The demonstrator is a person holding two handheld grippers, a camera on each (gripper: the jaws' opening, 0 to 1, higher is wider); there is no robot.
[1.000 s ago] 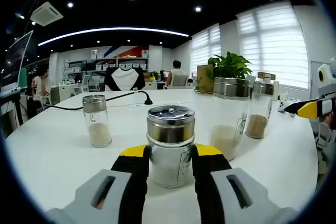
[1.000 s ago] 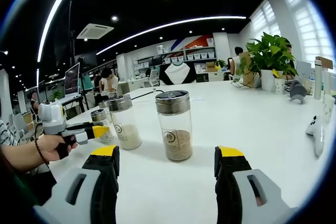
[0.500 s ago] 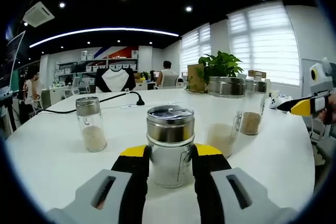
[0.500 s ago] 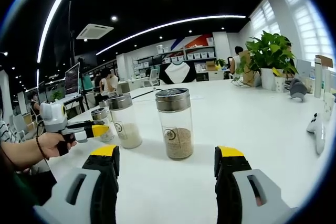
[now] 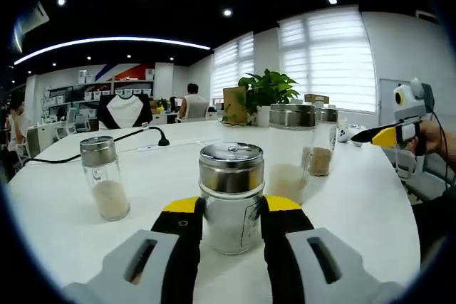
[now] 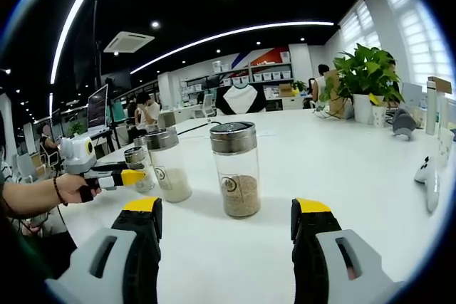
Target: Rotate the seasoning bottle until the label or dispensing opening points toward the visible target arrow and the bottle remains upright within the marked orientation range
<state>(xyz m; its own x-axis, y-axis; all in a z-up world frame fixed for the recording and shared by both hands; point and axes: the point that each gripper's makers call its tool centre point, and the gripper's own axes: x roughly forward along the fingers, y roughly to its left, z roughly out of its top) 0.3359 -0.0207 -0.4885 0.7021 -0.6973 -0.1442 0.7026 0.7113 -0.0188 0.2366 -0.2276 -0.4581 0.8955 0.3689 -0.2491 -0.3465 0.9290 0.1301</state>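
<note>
Left gripper (image 5: 229, 208) clamped on upright seasoning bottle (image 5: 231, 197); right gripper (image 6: 226, 222) jaws apart before brown-filled jar (image 6: 236, 169).

Open office with a black ceiling (image 6: 178, 5), strip lights (image 5: 107, 40), blinds on the windows (image 5: 328, 62), far shelves (image 6: 274, 76)
</note>
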